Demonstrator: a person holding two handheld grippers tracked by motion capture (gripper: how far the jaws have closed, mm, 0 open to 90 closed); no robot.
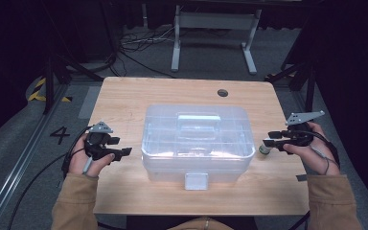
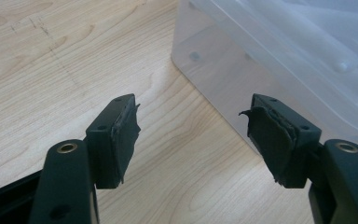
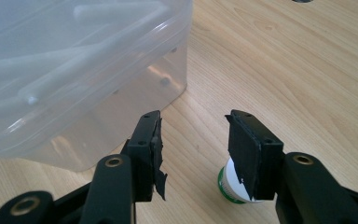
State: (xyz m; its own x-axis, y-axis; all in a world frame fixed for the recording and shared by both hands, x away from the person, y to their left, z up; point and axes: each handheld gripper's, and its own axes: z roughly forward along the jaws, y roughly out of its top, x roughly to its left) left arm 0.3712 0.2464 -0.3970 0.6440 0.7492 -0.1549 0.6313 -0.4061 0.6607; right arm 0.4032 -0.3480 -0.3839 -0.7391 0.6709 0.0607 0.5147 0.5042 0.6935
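Grippers flank our clear box (image 1: pixel 196 143) at frame centre: our left gripper (image 1: pixel 117 153) gapes empty at its left end, while our right gripper (image 1: pixel 274 139), also released, hovers above the small green-and-white bottle (image 1: pixel 263 150) beside the box's right end.

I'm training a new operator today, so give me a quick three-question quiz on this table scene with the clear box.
1. True or false: the lid of the clear plastic box is closed.
2. Which gripper is nearer the small green-and-white bottle? A) left gripper B) right gripper
3. Fill in: both grippers are open and hold ____.

Key: 1 true; 2 B; 3 nothing.
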